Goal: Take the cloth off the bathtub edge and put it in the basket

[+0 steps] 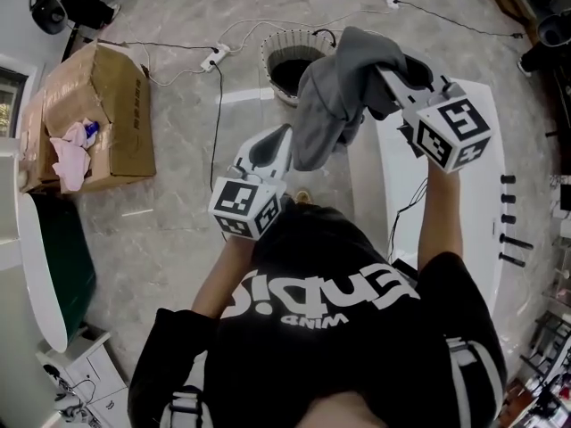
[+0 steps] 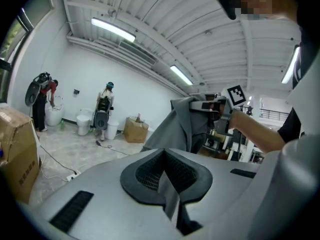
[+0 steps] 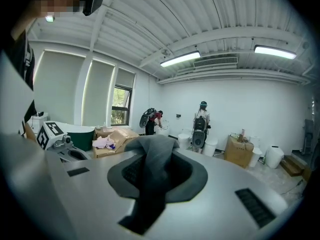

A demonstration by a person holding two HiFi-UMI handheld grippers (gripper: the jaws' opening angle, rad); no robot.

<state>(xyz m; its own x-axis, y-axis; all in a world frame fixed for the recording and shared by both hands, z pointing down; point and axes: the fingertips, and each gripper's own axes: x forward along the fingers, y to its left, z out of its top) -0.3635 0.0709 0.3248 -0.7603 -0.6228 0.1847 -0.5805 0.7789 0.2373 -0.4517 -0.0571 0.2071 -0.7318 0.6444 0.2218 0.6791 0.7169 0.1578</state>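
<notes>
An open cardboard box (image 1: 98,114) sits on the marble floor (image 1: 169,230), with a pink rag (image 1: 70,154) lying inside it. A white power strip (image 1: 212,58) lies near the box, its cable trailing across the floor. Across the room, two people (image 3: 152,120) (image 3: 201,119) stand by white toilets (image 3: 184,140), under long ceiling lights (image 3: 181,59).

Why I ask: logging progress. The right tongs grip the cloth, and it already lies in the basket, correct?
No. The right tongs grip the cloth, but it hangs in the air from them, not in the basket. The head view shows it.
</notes>
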